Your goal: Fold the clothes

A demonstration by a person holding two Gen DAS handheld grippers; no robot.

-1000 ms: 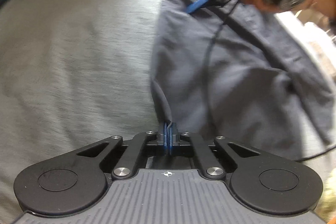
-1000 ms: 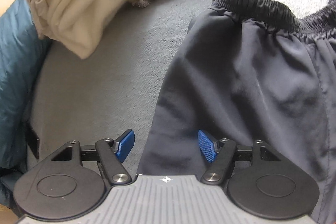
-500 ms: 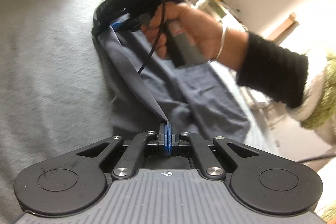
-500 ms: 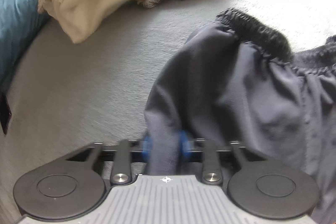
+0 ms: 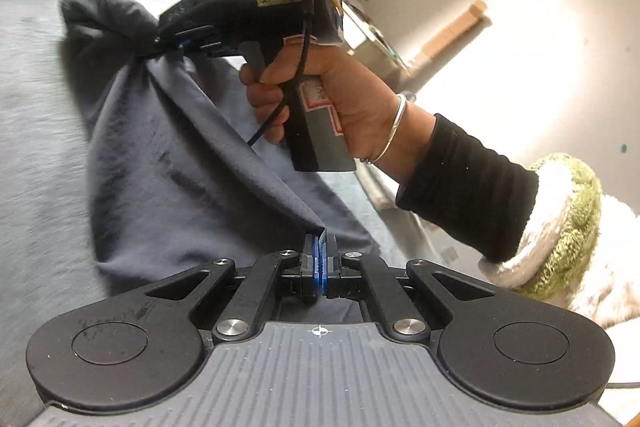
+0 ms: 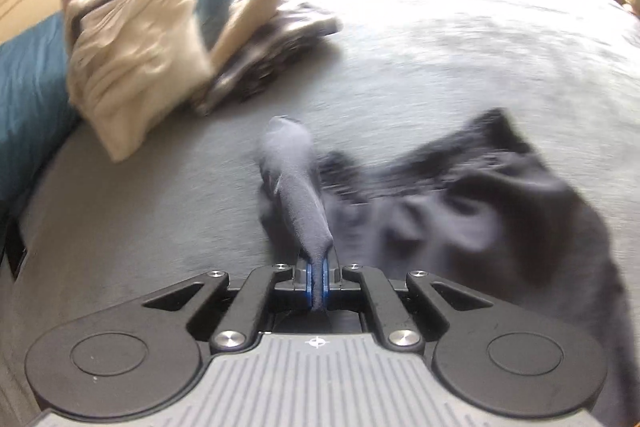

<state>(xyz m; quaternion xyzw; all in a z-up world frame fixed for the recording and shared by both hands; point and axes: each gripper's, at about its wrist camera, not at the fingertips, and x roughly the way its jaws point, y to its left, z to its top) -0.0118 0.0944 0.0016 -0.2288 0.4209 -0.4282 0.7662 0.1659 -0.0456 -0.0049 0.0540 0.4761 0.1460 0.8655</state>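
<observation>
Dark navy shorts [image 5: 172,187] hang lifted off the grey bedspread [image 5: 36,131], stretched between both grippers. My left gripper [image 5: 320,259] is shut on one edge of the fabric at its blue pads. Across the left wrist view, a hand [image 5: 328,95] holds my right gripper [image 5: 176,45], which pinches a bunched corner of the shorts. From the right wrist view, my right gripper [image 6: 318,281] is shut on a rolled strip of the shorts [image 6: 460,203], and the rest of the cloth sags to the right above the bed.
A pile of cream and plaid clothes [image 6: 136,59] lies at the far left of the grey bedspread [image 6: 440,39], beside a teal pillow [image 6: 28,107]. A black sleeve with a green fleece cuff [image 5: 560,227] reaches in from the right. Wall and furniture stand behind.
My right gripper went from open to shut on the shorts' edge, then lifted it. Both grippers rose and the shorts came up off the bed, stretched between them.
</observation>
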